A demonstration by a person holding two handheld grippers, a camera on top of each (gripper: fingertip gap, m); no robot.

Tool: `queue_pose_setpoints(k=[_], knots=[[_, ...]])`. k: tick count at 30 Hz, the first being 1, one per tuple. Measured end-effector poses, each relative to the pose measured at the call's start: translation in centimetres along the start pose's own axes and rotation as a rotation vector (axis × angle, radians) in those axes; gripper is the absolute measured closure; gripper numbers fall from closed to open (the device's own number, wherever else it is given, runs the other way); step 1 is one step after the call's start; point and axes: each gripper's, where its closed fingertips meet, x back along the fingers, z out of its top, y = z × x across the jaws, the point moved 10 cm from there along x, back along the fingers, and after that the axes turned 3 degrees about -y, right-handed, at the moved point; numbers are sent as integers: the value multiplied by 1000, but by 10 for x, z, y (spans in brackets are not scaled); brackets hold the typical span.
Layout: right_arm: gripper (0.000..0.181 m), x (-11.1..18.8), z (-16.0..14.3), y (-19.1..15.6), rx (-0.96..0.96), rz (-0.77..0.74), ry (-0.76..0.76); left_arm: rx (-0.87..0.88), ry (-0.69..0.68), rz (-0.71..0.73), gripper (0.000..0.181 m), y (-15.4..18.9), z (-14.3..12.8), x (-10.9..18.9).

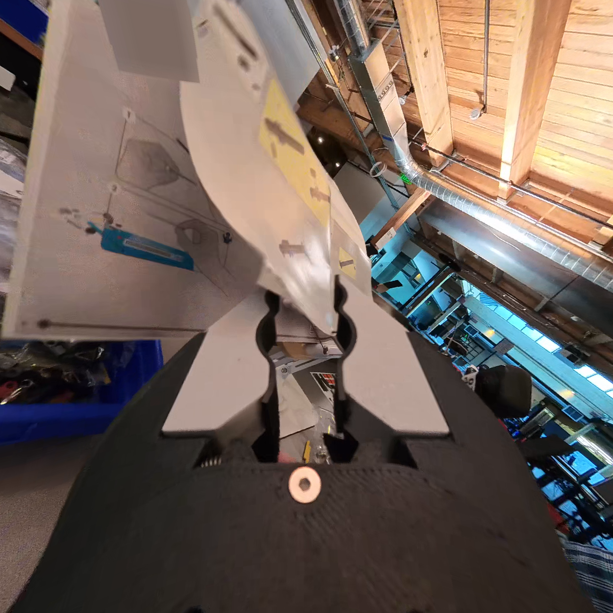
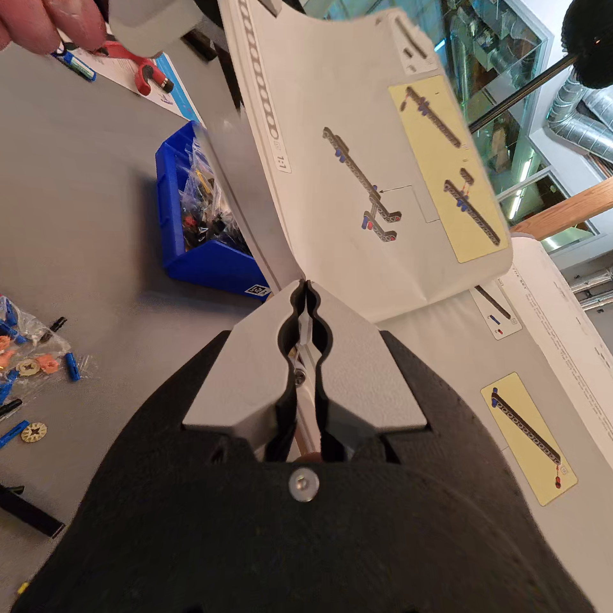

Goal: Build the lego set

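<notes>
The lego instruction booklet (image 2: 348, 215) is held up off the grey table, its pages curling open to drawings of long beams. My right gripper (image 2: 306, 282) is shut on the booklet's lower edge, near the fold. In the left wrist view the booklet (image 1: 132, 199) fills the upper left, blurred. My left gripper (image 1: 306, 295) is open, its fingers apart, and a curled page corner (image 1: 298, 265) hangs down between the tips, close to the right finger. Loose lego parts (image 2: 33, 365), blue, orange and tan, lie on the table at the left, some in a clear bag.
A blue bin (image 2: 212, 262) full of bagged parts stands on the table behind the booklet; it also shows in the left wrist view (image 1: 49, 421). A hand (image 2: 49, 23) and a red tool (image 2: 146, 66) are at the far left. A black piece (image 2: 30, 514) lies near the front. One gripper's finger ends stand about 12 cm off the other's.
</notes>
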Motion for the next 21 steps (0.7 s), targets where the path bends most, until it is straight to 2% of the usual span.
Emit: queue_pose_setpoints(k=[4,9,11,17,21], knots=[[181,2,-1,0,12,-2,-2,-34,-10,15,181,-1,2,-1],[181,6,-1,2,4,-13,9,-94,-7,33,181,5,9,-8],[172,13,3,0,21,-13,27,-112,18,18,181,11,17,-9],[176,17,5,-28,94,67,-35,-209,5,-62,181,41,34,-27],[160,5,6,-32,53,-7,-85,-277,-29,-150,181,68,36,-45]])
